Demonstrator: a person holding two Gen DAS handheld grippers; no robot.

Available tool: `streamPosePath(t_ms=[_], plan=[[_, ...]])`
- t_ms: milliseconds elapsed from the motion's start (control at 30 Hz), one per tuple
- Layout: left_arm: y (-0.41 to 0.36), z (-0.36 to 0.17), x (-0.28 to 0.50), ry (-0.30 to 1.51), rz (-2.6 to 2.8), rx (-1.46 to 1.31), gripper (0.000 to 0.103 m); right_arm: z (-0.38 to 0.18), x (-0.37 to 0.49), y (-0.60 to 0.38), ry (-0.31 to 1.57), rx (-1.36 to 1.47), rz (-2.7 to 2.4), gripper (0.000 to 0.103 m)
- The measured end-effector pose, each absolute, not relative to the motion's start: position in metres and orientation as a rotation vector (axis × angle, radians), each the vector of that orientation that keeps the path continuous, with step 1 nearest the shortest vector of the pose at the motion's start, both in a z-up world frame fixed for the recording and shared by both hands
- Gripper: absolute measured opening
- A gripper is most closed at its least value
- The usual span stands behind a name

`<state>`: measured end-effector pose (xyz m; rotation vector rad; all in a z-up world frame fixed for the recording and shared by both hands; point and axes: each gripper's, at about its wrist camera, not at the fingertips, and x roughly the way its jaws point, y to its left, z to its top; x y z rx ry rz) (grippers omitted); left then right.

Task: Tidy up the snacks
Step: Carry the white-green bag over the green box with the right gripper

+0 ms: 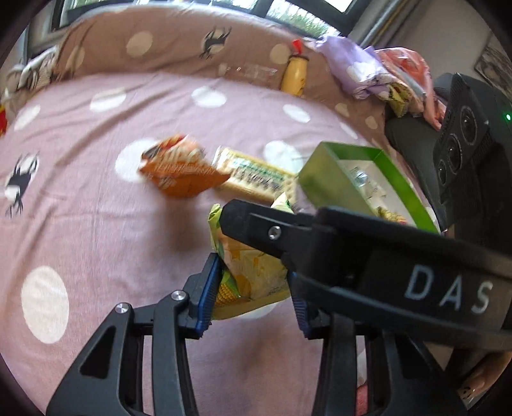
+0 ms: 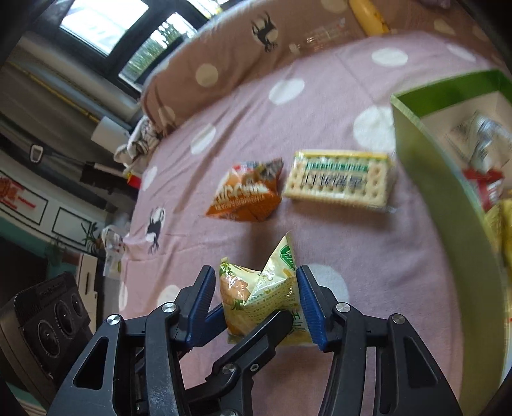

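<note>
Two grippers meet on one crinkly yellow-green corn-print snack packet, just off the pink dotted bedsheet: left gripper and right gripper both narrowed around it. Light, puffy, slippery (likely crushable); pinch the sealed edge.

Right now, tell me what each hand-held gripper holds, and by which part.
Both grip the same yellow-green corn snack packet. The left hand-held gripper pinches its lower end; the right hand-held gripper clamps it across the middle, side to side.

Soft daylight from windows; motion blur on orange packet; fisheye edges bent, dark corners.
</note>
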<state>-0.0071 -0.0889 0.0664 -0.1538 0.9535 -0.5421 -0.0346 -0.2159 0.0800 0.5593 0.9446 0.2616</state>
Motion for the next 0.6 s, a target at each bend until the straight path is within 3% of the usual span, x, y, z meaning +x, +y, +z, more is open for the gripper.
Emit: streamPosePath(t_ms=[333, 600], plan=[[-0.150, 0.107, -0.015, 0.807, -0.683, -0.080, 0.040, 0.124, -0.067, -0.278, 0.733, 0.592, 0.155, 0.056], [-0.217, 0.115, -0.011, 0.813, -0.856, -0.020, 0.040, 0.128, -0.091, -0.337, 0.641, 0.647, -0.006, 0.056]])
